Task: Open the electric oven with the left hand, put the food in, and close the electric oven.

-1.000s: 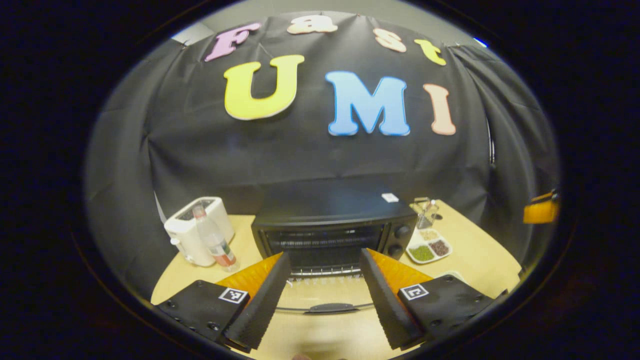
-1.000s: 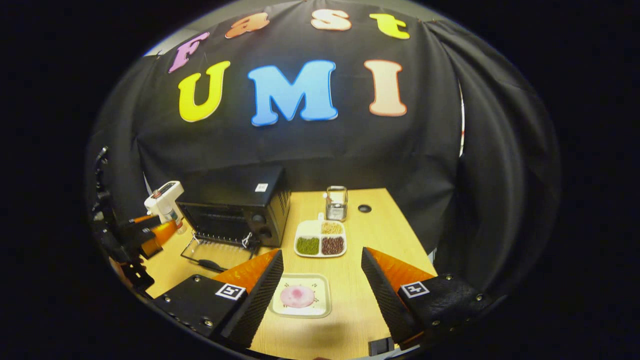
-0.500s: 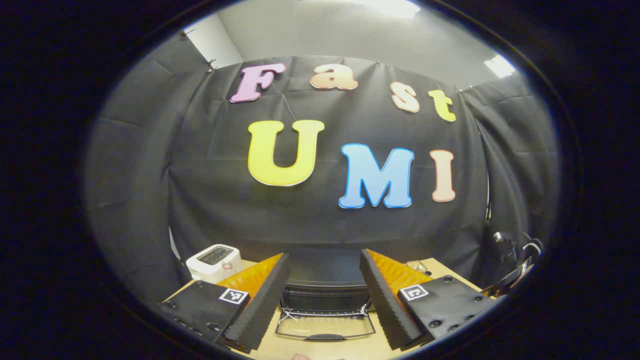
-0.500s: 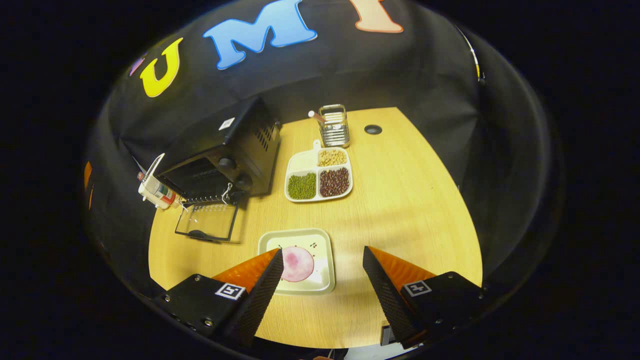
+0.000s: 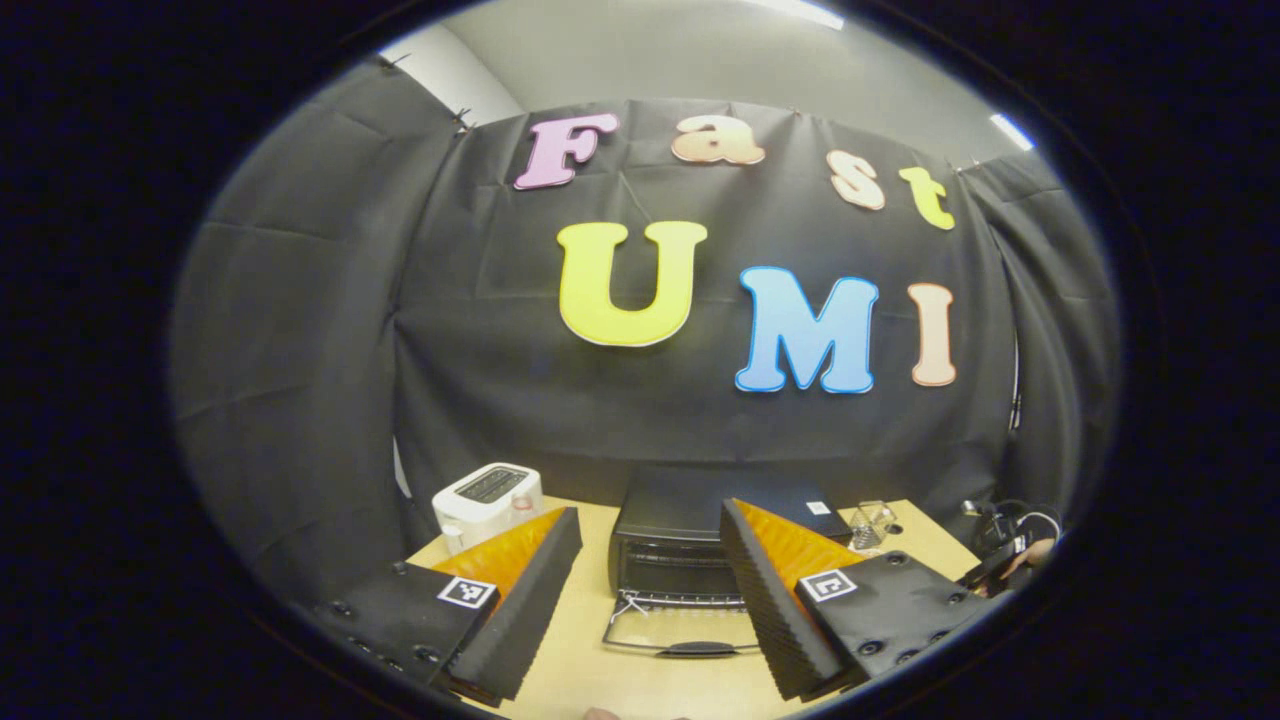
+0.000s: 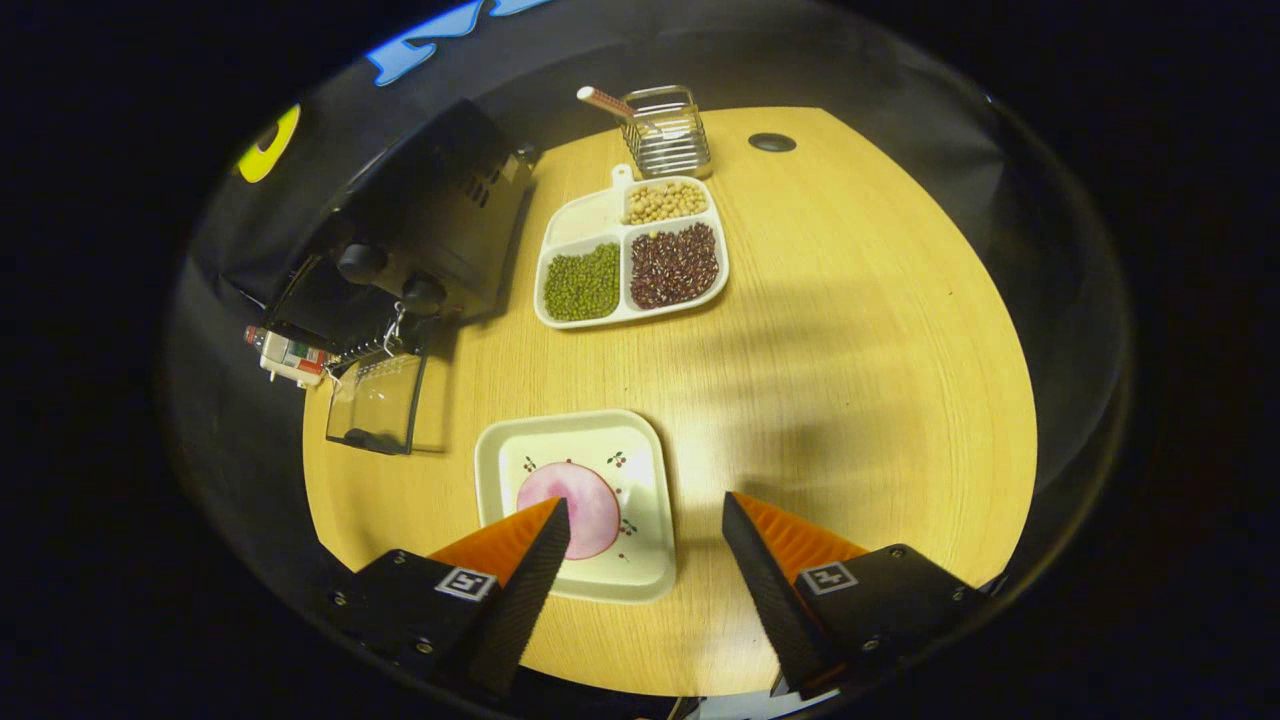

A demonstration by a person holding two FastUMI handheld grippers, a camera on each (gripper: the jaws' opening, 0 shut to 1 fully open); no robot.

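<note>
Overhead, round pink slice (image 6: 567, 508), square plate (image 6: 640, 575).

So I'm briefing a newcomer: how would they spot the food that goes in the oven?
Start at the black oven with its door folded down. Nearer the camera sits a square cream plate. The food is its flat pink round slice, unlike the beans in the divided tray.

My left gripper (image 5: 650, 600) hangs above the tabletop (image 5: 590, 650), jaws spread wide with nothing between them. Ahead, the black electric oven (image 5: 680, 540) stands with its glass door (image 5: 680, 630) dropped flat toward me. A white toaster (image 5: 487, 500) sits to its left, a wire holder (image 5: 872, 520) to its right.
</note>
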